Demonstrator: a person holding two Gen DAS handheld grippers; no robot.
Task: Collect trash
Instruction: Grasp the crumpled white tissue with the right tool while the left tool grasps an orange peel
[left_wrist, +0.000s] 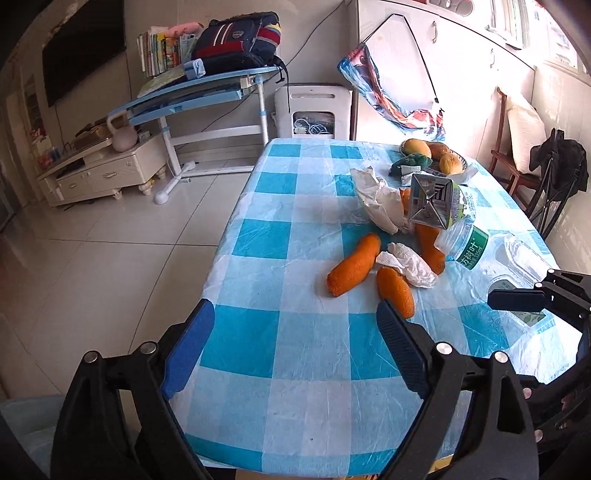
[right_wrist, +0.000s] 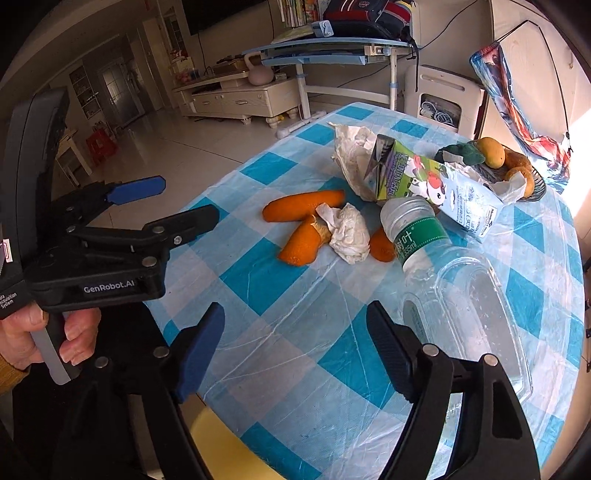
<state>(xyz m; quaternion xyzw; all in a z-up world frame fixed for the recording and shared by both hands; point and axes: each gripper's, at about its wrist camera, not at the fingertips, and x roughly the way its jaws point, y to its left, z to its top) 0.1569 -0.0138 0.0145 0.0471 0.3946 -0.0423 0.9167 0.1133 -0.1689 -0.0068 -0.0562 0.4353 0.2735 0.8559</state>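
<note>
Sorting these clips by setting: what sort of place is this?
Most likely a home living and dining room: a checked-cloth dining table, a TV cabinet, and a study desk bearing a school backpack.

Pale tile floor (left_wrist: 110, 236) — blue desk (left_wrist: 207, 92), TV (left_wrist: 81, 48) on wall.

A home living room: wall-mounted television (left_wrist: 83, 48) upper left, low cabinet (left_wrist: 103, 171) beneath, a study desk (left_wrist: 199, 90) (schoolbag (left_wrist: 238, 40) on top), checked tablecloth (left_wrist: 280, 332).

Glossy plastic tablecloth (left_wrist: 295, 369), crumpled paper tissue (right_wrist: 349, 236)
</note>
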